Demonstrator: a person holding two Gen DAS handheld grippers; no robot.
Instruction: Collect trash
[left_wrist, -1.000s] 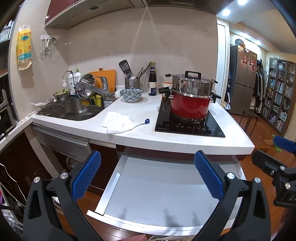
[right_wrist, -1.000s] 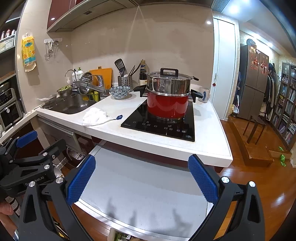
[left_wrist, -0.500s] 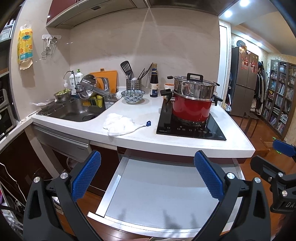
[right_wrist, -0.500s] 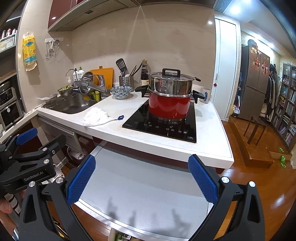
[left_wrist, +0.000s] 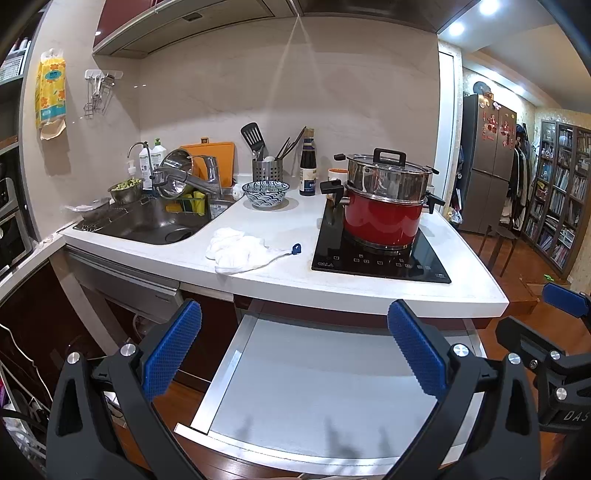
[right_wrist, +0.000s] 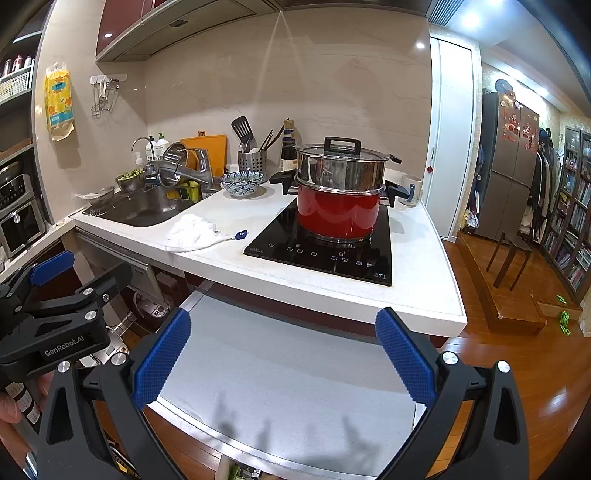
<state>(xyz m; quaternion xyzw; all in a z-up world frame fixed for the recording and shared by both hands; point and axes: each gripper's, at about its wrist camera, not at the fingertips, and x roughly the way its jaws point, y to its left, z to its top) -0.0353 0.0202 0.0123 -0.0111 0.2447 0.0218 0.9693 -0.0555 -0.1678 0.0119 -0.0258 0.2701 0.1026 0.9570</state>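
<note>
A crumpled white cloth or tissue (left_wrist: 238, 251) lies on the white counter (left_wrist: 280, 284) near the sink, with a small blue piece (left_wrist: 296, 248) beside it. It also shows in the right wrist view (right_wrist: 192, 232). My left gripper (left_wrist: 293, 350) is open and empty, held low in front of the counter above a pulled-out grey board (left_wrist: 321, 376). My right gripper (right_wrist: 282, 360) is open and empty at about the same height. Each gripper sees the other at its frame edge.
A red pot with a steel steamer (left_wrist: 384, 206) stands on the black induction hob (left_wrist: 380, 258). A patterned bowl (left_wrist: 265, 194), a utensil holder (left_wrist: 267, 168) and a sauce bottle (left_wrist: 307, 173) stand at the back. The sink (left_wrist: 147, 225) is at the left.
Both grippers have lowered and drawn back slightly from the counter. Both stay open and empty. Nothing on the counter has moved.
</note>
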